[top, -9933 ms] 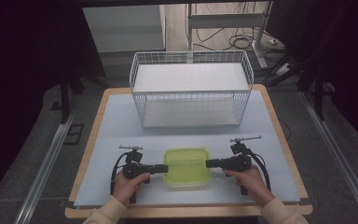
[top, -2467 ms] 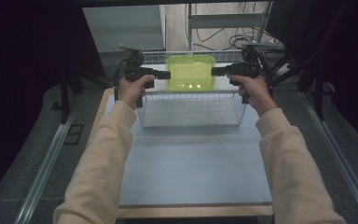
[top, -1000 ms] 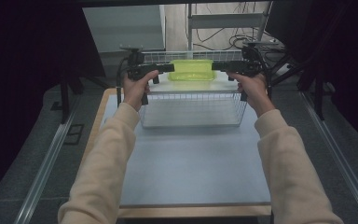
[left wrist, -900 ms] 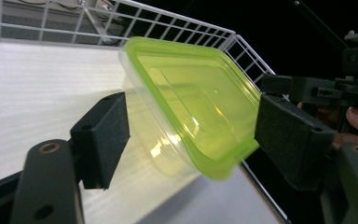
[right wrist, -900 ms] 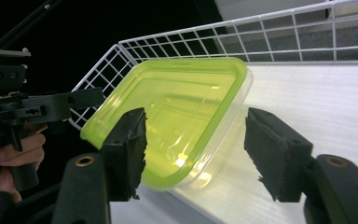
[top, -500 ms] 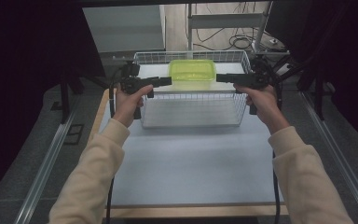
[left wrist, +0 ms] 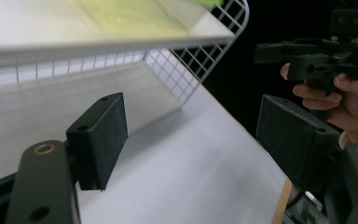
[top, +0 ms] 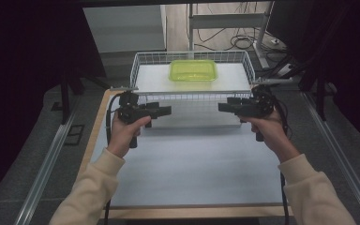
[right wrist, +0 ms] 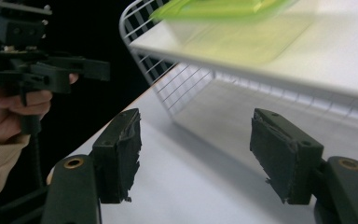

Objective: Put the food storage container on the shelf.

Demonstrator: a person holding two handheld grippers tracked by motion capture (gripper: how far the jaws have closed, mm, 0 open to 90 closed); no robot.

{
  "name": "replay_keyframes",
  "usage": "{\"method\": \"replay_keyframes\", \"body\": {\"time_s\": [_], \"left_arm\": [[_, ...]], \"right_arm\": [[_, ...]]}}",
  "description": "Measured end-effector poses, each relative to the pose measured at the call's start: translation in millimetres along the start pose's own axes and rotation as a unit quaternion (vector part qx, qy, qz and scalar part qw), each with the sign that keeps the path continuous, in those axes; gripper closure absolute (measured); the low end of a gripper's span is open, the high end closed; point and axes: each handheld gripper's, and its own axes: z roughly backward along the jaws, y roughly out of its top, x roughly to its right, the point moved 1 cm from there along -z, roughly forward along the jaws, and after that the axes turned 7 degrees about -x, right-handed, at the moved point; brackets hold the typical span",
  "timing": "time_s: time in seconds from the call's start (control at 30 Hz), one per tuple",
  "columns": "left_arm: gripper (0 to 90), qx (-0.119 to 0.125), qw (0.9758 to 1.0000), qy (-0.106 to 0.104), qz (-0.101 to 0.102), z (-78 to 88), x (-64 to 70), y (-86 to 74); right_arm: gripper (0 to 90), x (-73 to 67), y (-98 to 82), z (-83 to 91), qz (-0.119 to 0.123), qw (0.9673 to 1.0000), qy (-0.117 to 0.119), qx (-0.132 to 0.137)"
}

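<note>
Lime-green translucent plastic container (top: 193,70), shallow and rectangular with rounded corners, sits on the white board top (top: 154,79) of the white wire basket (top: 143,63), toward the far side and about midway across. Nothing touches it.

Left tool (top: 167,111) held in the person's left hand (top: 125,131), level, jaws pointing inward toward the other tool, in front of the basket's near wire wall and well apart from the container. In the left gripper view its two black pads (left wrist: 100,135) stand spread with only the pale counter (top: 192,164) between them.

Right tool (top: 222,107) held in the right hand (top: 267,129), mirrored, pointing inward, also short of the basket. Its jaws have just been opening; in the right gripper view the worn pads (right wrist: 121,154) stand wide, nothing between them.

Both tools hang above the counter, near each other but apart. Cream sleeves (top: 91,192) enter from the bottom edge.
</note>
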Motion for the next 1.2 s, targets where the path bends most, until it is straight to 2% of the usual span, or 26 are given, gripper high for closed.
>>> {"method": "replay_keyframes", "body": {"time_s": [0.03,0.17,0.27,0.4,0.53,0.63,0.73,0.93,1.07,1.2], "left_arm": [[24.3,0.000,1.0000,0.000,-0.005,0.3,2.1,-7.2],[24.4,-0.006,0.9998,-0.019,-0.002,-0.4,5.4,-28.6],[24.4,-0.011,0.9998,-0.018,-0.004,-1.2,6.6,-45.3],[24.6,-0.020,0.9997,-0.013,-0.010,-1.4,6.9,-67.7],[24.6,-0.027,0.9995,-0.015,-0.006,-2.9,5.3,-89.1],[24.6,-0.037,0.9992,-0.018,-0.004,-5.4,4.6,-103.1],[24.6,-0.047,0.9988,-0.008,-0.008,-7.5,3.9,-114.6],[24.6,-0.062,0.9981,0.004,-0.005,-13.8,0.4,-128.4],[24.7,-0.064,0.9979,0.005,-0.003,-16.0,-1.0,-130.4],[24.7,-0.065,0.9977,0.013,-0.008,-16.1,-0.1,-131.6]], "right_arm": [[33.9,-2.4,-5.9,-0.5,0.004,1.0000,0.004,-0.001],[33.6,-11.1,-28.9,-3.9,0.013,0.9997,0.022,-0.004],[33.4,-14.8,-43.6,-5.5,0.014,0.9994,0.031,-0.006],[32.5,-17.7,-65.2,-5.2,0.026,0.9993,0.026,-0.004],[30.9,-18.7,-90.7,-5.9,0.038,0.9991,0.017,-0.008],[30.5,-17.6,-110.7,-7.7,0.043,0.9989,0.007,-0.019],[30.2,-15.1,-127.4,-8.9,0.043,0.9986,-0.003,-0.030],[29.5,-11.1,-149.3,-13.3,0.046,0.9977,-0.018,-0.046],[29.2,-11.3,-152.9,-12.8,0.054,0.9971,-0.023,-0.049],[29.1,-12.1,-153.2,-9.7,0.054,0.9973,-0.025,-0.043]]}}
